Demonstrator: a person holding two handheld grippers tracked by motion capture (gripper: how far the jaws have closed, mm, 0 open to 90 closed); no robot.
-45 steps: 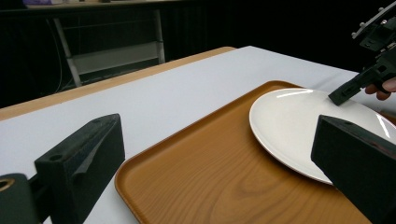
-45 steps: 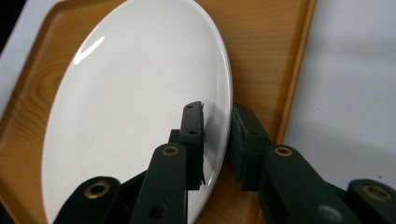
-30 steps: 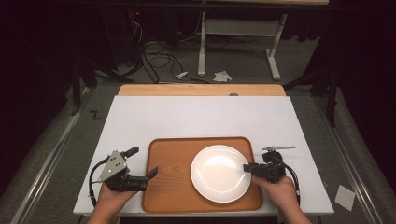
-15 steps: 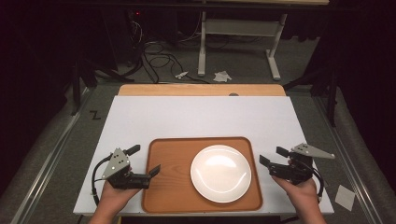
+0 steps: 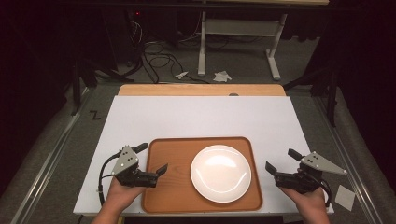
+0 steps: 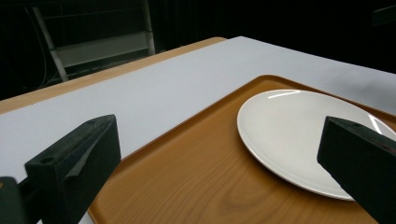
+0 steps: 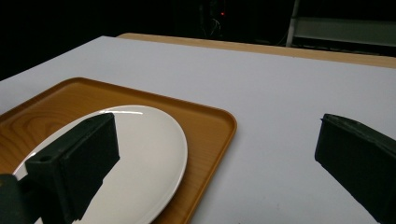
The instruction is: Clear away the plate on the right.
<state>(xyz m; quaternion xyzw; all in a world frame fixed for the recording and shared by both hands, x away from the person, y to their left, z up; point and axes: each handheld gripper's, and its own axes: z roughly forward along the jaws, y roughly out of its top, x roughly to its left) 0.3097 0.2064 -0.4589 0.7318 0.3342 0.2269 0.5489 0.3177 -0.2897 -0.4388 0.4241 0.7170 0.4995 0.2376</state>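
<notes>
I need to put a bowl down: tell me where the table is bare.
The white table is bare from the tray's far edge to the wooden strip. On the tray, the part left of the plate is free. Crowded: beside each hand-held gripper, left and right.

The plate point(image 5: 220, 173) is plain glossy white, with no pattern. The tray point(image 5: 168, 149) under it is orange-brown with a wood-grain pattern. The worktop point(image 5: 201, 116) is matt white, edged at the far side by a light wooden strip point(image 5: 201, 89). The left tongs point(image 5: 150, 159) and right tongs point(image 5: 282, 161) are black, each topped with a grey plate. The floor point(image 5: 56, 149) is grey carpet.
</notes>
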